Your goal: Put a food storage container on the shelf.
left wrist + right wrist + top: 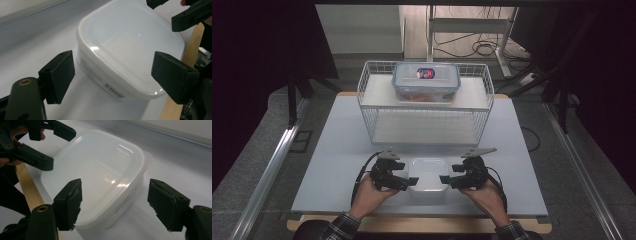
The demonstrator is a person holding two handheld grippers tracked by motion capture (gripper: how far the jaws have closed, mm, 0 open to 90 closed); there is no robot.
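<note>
Bench point(337, 150): pale grey top on a wooden base, its near edge at the person's side.

Wire rack point(367, 100): white, two shelves, standing at the middle of the bench's far edge.

Clear box point(426, 81): lidded, blue-trimmed, with a red and blue label on the lid and orange contents seen through the wall; it sits on the rack's upper shelf, centred.

White container point(428, 177): translucent, square with rounded corners, lid on, printed label on one side wall. It stands on the bench top at the middle of the near edge, between the two grippers.

Left gripper point(408, 182): held in the person's left hand at the container's left side. In the left gripper view its jaws stand apart, one to each side of the container's near corner, the pads point(60, 75) clear of the wall.

Right gripper point(444, 181): held in the right hand at the container's right side. Jaws apart, the container's corner between them, pads point(70, 202) not pressing it.
</note>
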